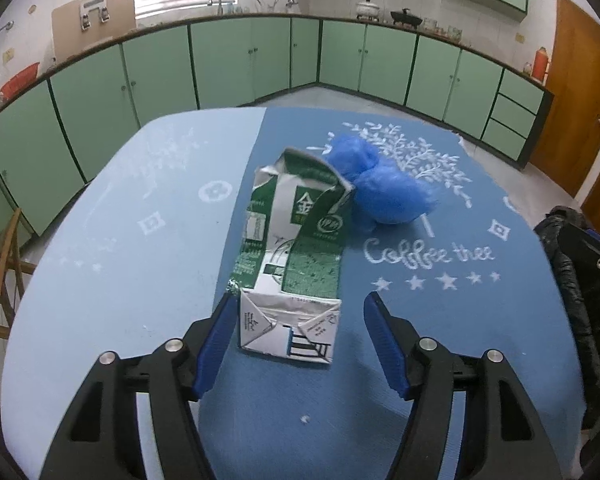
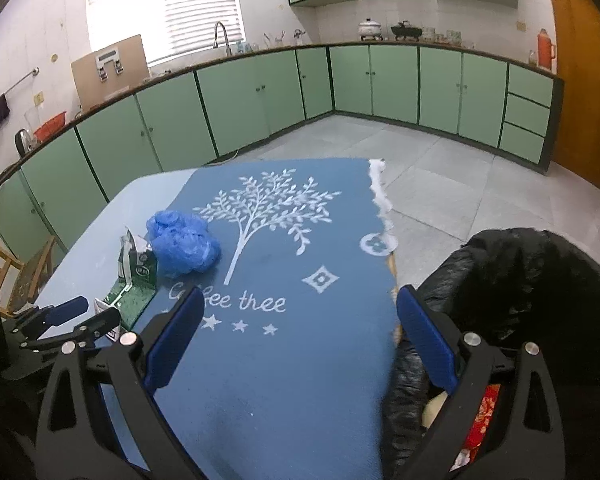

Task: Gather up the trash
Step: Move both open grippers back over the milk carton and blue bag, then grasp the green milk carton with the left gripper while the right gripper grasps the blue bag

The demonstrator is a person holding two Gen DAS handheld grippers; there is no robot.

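- Left wrist view: the left claw [image 1: 300, 316] is being held open around the base of the crushed milk carton [image 1: 296, 248], lying on the counter [image 1: 100, 272] beside the blue plastic bag [image 1: 384, 188].
- Right wrist view: the right claw [image 2: 300, 320] is being held open and empty; a black jacket [image 2: 532, 280] is being shown more fully here.

Between left fingers [image 1: 216, 344]: torn green-and-white milk carton [image 1: 292, 252]; crumpled blue plastic bag [image 1: 384, 188] beyond. Between right fingers [image 2: 176, 340]: bare blue patterned tablecloth [image 2: 284, 360].
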